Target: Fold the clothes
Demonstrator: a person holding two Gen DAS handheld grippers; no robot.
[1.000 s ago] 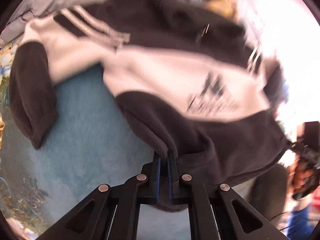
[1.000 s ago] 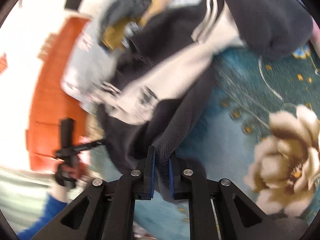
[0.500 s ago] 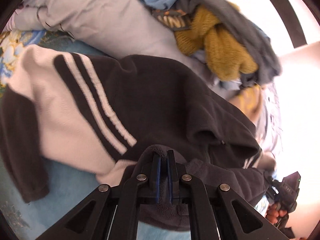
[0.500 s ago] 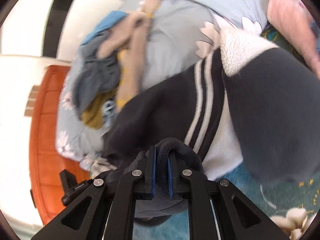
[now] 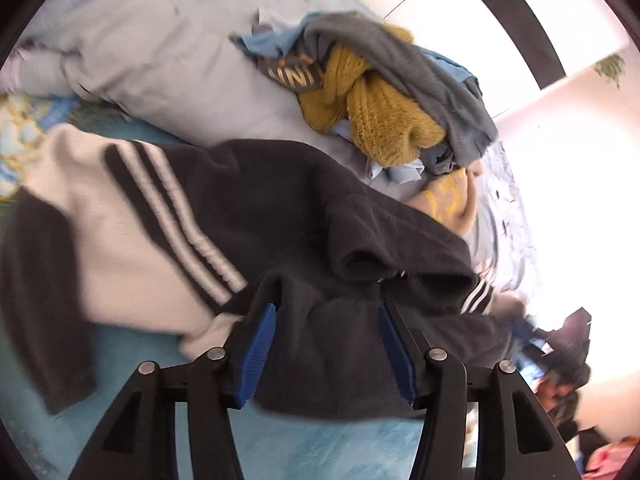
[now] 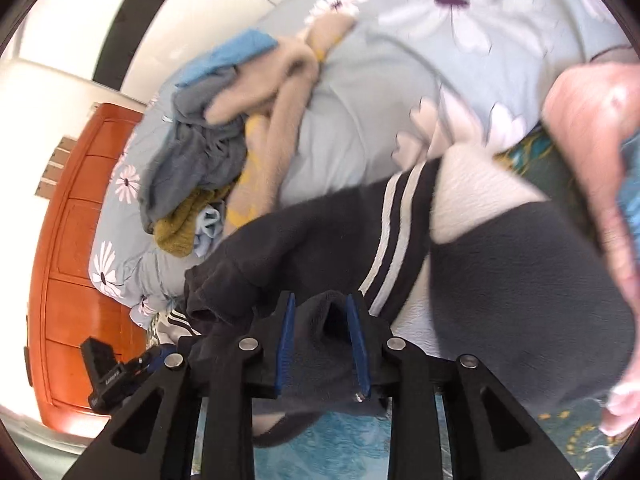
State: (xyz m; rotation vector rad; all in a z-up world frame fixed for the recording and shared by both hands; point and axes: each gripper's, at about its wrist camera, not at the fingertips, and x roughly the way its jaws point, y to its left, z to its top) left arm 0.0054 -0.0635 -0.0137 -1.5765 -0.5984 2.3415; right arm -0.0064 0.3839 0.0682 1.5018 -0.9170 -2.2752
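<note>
A dark fleece jacket (image 5: 280,208) with a white panel and white sleeve stripes lies on the teal bed cover (image 5: 132,360). Its lower edge is folded up over the body. My left gripper (image 5: 328,320) is open and its jaws are still opening. The dark hem lies loose between its blue pads (image 5: 258,356). In the right wrist view the same jacket (image 6: 520,280) fills the lower half. My right gripper (image 6: 320,308) has its jaws opening too, with a fold of dark fleece slack between them. Each view shows the other gripper low at its edge.
A pile of loose clothes (image 5: 380,120), mustard, grey and blue, sits on a pale blue flowered duvet (image 5: 140,60) beyond the jacket. The pile (image 6: 208,140) also shows in the right wrist view. An orange wooden cabinet (image 6: 80,240) stands beside the bed. A blurred pink shape (image 6: 592,128) is at the right.
Both grippers carried the hem forward over the jacket, folding it. Both were shut on the fleece in the earlier frames; their jaws have now parted, the left much wider than the right.
</note>
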